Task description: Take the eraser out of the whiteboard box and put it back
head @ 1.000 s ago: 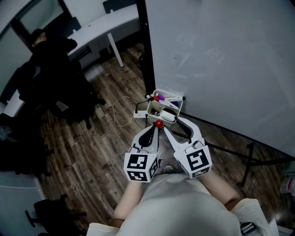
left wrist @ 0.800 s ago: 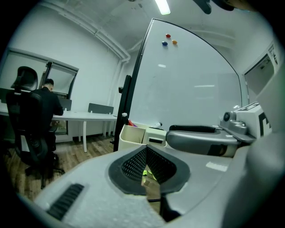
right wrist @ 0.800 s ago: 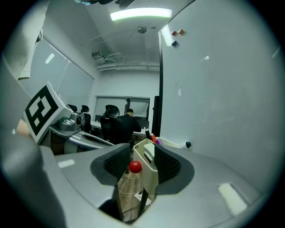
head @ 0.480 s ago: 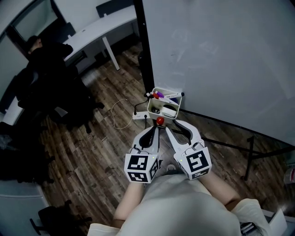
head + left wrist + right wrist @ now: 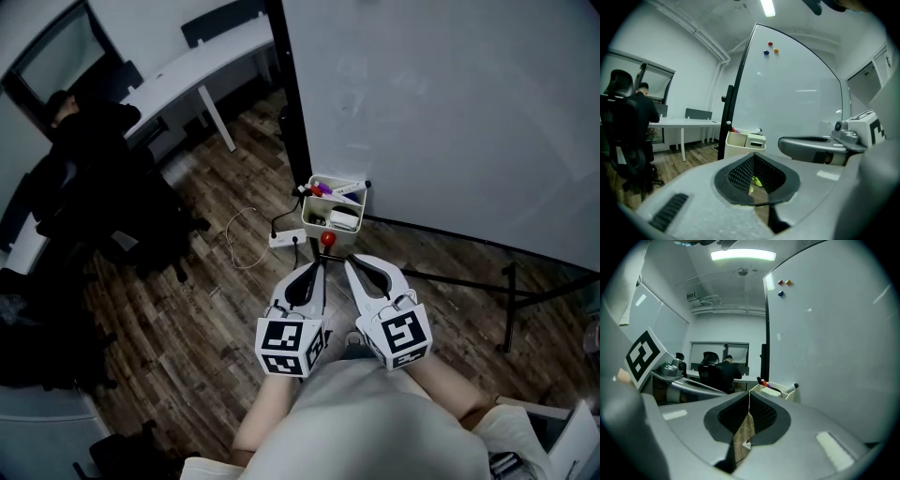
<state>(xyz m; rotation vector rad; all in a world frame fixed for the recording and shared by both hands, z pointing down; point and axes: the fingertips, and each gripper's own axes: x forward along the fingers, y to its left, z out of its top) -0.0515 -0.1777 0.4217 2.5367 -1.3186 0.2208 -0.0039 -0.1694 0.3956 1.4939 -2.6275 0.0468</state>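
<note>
Fingertips of left gripper (image 5: 753, 155) together, gripping nothing; right gripper (image 5: 749, 394) likewise closed, empty. White rectangular eraser (image 5: 345, 221) lies inside cream plastic box (image 5: 308, 217), beside coloured markers (image 5: 328, 190). Both grippers near box, not touching it. Large whiteboard (image 5: 450, 103) behind box.

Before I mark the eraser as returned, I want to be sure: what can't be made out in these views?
- Head view: whiteboard box contents too small to separate.
- Left gripper view: its front wall hides how deep the eraser sits.
- Right gripper view: the right claw covers the box's lower part.
</note>
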